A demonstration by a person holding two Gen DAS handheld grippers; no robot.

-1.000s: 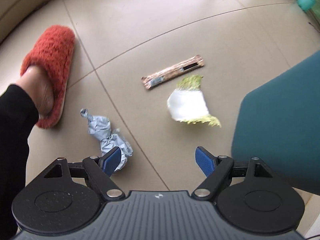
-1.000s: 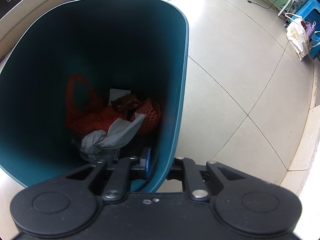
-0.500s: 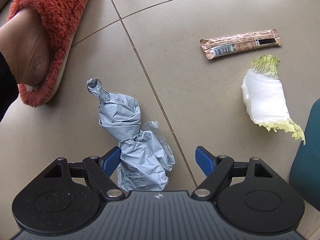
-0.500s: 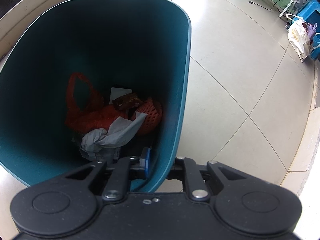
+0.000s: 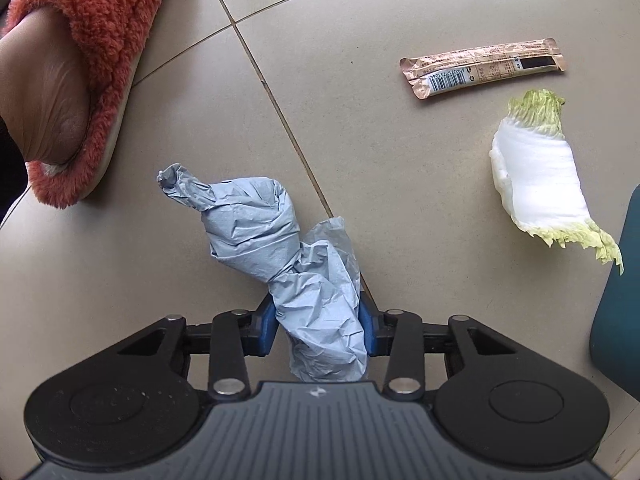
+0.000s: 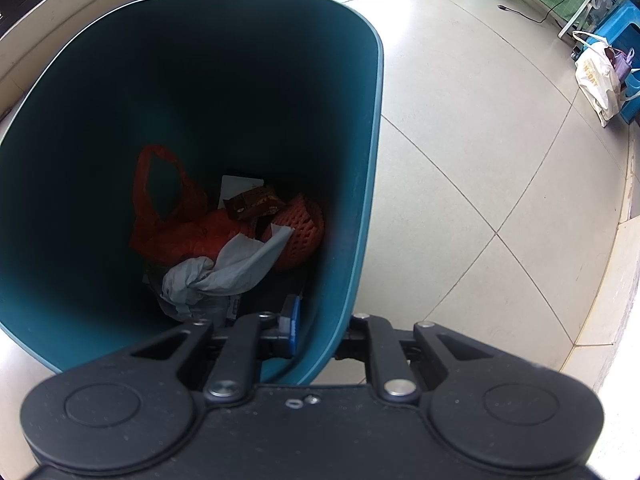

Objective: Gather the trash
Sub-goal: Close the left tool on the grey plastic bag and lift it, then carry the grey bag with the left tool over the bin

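Note:
A crumpled grey-blue paper wad (image 5: 256, 232) lies on the tiled floor. My left gripper (image 5: 318, 330) points straight down over its near end. Its jaws are closing, and both blue pads (image 5: 266, 330) press on the paper's sides. A pink snack wrapper (image 5: 484, 68) and a cabbage leaf (image 5: 540, 176) lie to the right, apart from the gripper. My right gripper (image 6: 320, 336) is shut on the near wall of the teal bin (image 6: 200, 80), one finger inside and one outside. In the bin lie an orange bag (image 6: 180, 232), a grey paper (image 6: 232, 268) and other scraps.
A person's foot in a fuzzy red slipper (image 5: 92, 32) stands at the upper left. The teal bin's side (image 5: 618, 300) shows at the right edge. Far off on the floor are a white tote bag (image 6: 596, 76), a blue stool (image 6: 624, 20) and a cable.
My left gripper came down over the paper wad, then its jaws closed from wide apart onto the wad's sides. The right gripper and the bin have not moved.

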